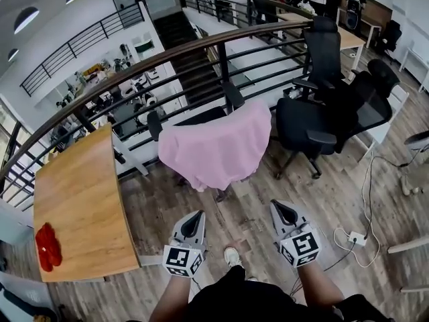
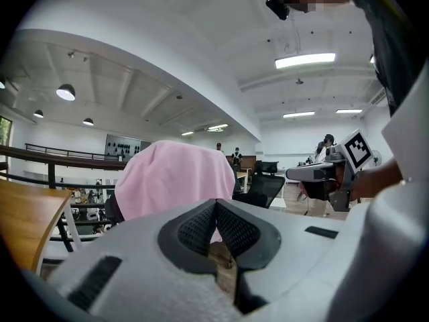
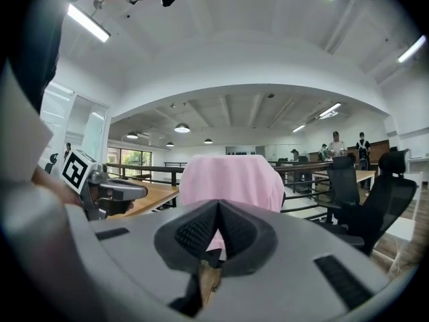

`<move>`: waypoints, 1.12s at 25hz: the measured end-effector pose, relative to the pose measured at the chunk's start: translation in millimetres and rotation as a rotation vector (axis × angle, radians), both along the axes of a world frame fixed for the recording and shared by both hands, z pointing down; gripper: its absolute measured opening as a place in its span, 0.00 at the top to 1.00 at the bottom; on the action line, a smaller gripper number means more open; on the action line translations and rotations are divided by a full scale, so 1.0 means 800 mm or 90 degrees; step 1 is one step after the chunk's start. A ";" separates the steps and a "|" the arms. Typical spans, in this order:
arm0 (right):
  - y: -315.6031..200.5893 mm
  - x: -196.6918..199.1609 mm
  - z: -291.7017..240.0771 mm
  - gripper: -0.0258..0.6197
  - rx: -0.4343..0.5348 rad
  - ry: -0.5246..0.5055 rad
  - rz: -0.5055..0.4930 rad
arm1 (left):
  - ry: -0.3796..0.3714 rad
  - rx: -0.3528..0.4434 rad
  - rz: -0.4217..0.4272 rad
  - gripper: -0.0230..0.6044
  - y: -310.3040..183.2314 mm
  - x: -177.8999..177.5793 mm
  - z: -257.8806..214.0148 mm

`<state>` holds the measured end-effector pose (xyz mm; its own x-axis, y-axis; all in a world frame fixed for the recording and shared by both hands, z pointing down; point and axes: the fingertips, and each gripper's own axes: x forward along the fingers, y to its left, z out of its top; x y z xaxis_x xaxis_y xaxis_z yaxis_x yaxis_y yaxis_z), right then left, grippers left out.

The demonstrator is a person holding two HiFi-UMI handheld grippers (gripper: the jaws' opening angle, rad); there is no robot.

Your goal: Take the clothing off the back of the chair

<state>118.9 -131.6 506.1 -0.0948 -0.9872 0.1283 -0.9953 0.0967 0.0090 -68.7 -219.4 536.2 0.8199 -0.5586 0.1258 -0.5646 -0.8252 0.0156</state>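
1. A pink piece of clothing (image 1: 216,149) hangs draped over the back of a black chair (image 1: 201,117) in the middle of the head view. It covers the backrest, and its lower edge hangs loose.
2. In both gripper views we see the same pink clothing at centre frame, straight ahead of the jaws and clear of them.
3. Our left gripper (image 1: 194,221) sits at the lower centre-left of the head view, pointing up the frame toward the clothing without reaching it. Its jaws are pressed together with nothing between them.
4. Our right gripper (image 1: 285,211) sits level with it at the lower centre-right, also short of the clothing. Its jaws are likewise closed on nothing.
5. A light shoe (image 1: 232,255) shows between the two grippers at the bottom, on a wooden plank floor (image 1: 258,193).
6. At the left of the frame stands a wooden desk (image 1: 80,193), with a red object (image 1: 47,247) near its lower left edge.
7. Behind the chair a dark metal railing (image 1: 167,56) curves across the upper frame, and more black office chairs (image 1: 322,119) stand at the right.
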 end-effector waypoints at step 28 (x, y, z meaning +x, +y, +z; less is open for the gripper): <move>-0.192 0.065 -0.066 0.95 0.040 0.065 0.020 | 0.048 0.028 -0.091 0.94 -0.222 -0.023 -0.033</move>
